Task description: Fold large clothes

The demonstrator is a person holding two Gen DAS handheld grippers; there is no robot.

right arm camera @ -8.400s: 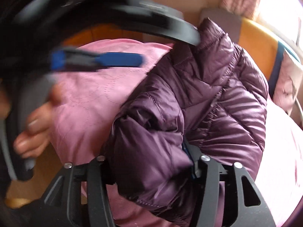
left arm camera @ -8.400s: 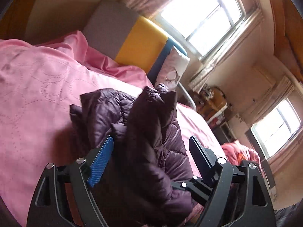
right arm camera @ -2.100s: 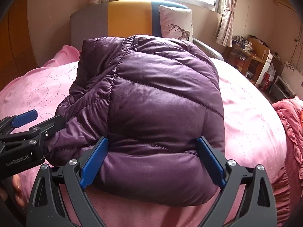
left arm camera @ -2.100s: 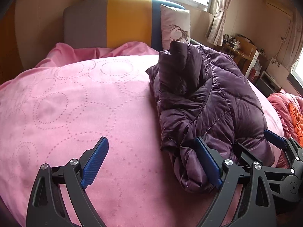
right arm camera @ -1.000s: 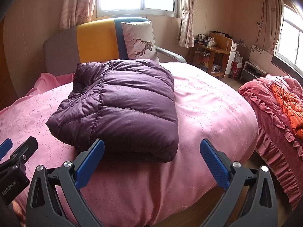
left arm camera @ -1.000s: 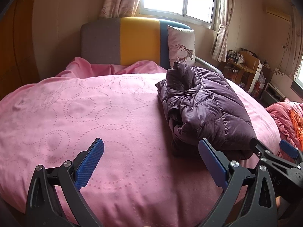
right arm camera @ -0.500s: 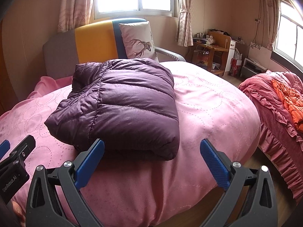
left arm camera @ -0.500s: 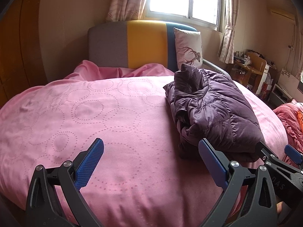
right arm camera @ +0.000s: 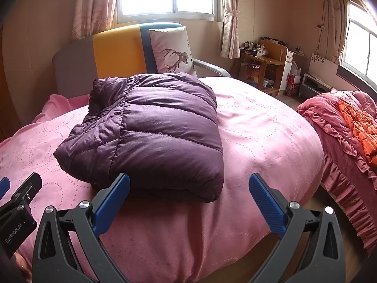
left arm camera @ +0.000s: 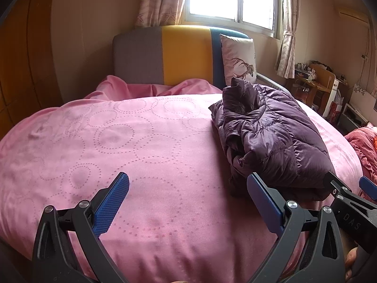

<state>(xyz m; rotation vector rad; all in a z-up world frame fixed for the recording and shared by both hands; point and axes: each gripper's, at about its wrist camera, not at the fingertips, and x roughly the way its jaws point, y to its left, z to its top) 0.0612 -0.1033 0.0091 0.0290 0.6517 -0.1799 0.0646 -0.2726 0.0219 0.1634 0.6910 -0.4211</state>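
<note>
**Folded purple down jacket lies on the pink bed, both grippers empty**

The purple quilted down jacket [right arm camera: 150, 127] lies folded into a thick, roughly rectangular bundle on the pink bedspread [right arm camera: 259, 136], toward the near edge of the round bed. Seen from the left wrist camera, the jacket [left arm camera: 271, 136] sits on the right part of the bed, its collar end standing up toward the headboard and its layered folded edges facing the camera.

The right gripper [right arm camera: 188, 195] is held above the bed's near edge with its blue-padded fingers spread wide and nothing between them; the jacket's near fold lies just beyond the left fingertip. The left gripper [left arm camera: 187, 195] is likewise spread wide and empty, over bare bedspread [left arm camera: 117, 141], with its right finger just in front of the jacket's near corner. Each gripper shows at the edge of the other's view.

Behind the bed stands a grey, yellow and blue headboard [right arm camera: 115, 49], with a deer-print pillow [right arm camera: 172, 49] leaning against it. A second bed with a red ruffled cover [right arm camera: 341, 127] stands to the right, and a wooden desk [right arm camera: 266, 63] sits by the far wall under curtained windows.
</note>
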